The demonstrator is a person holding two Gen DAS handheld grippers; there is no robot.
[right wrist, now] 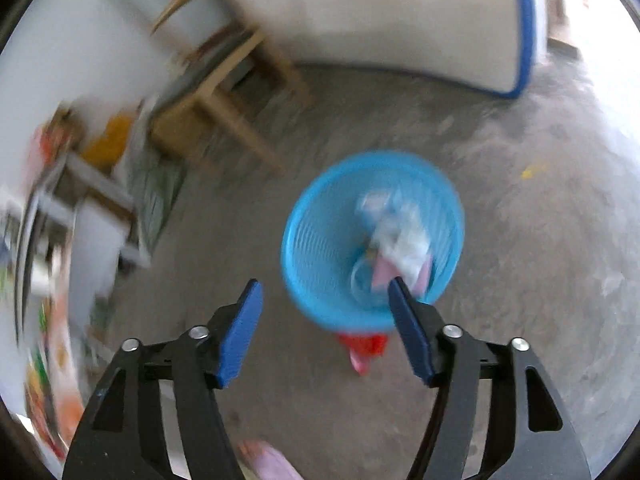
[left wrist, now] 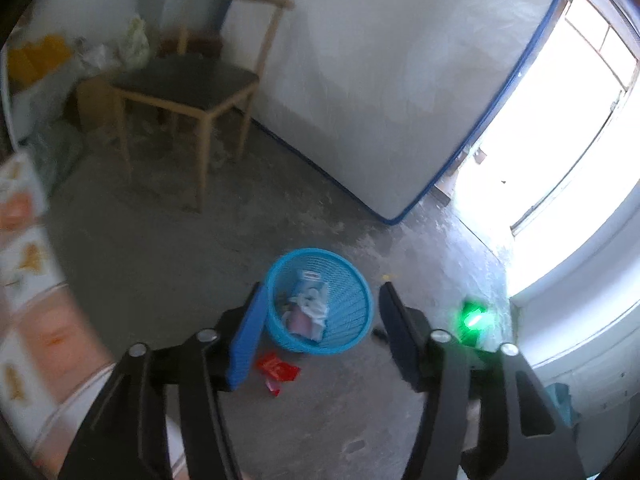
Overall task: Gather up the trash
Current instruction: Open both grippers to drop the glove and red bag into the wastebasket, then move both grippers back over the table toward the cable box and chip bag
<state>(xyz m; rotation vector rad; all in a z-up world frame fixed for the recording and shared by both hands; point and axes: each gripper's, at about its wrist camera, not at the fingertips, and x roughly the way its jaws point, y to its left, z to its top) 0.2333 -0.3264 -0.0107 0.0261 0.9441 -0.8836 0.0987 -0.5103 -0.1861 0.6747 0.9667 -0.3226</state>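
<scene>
Now we are holding both tools above the concrete floor (left wrist: 140, 264), each one pointing down at the blue basket (left wrist: 352, 300), because this basket is the place where the trash is going. The left tool (left wrist: 320, 320) is standing wide open with nothing between its blue pads (left wrist: 244, 340), and the right tool (right wrist: 324, 328) is also wide open and is carrying nothing. Inside the basket some wrappers and white paper (left wrist: 308, 308) are already lying, so we are judging that part of the work is done. One piece is still waiting: a red wrapper (left wrist: 278, 370) is lying on the floor just beside the basket, on our near side. The right tool is hanging almost over it, so it is probably the better one for picking it. A wooden chair (left wrist: 188, 84) and a white mattress (left wrist: 380, 80) are standing behind, well apart.
</scene>
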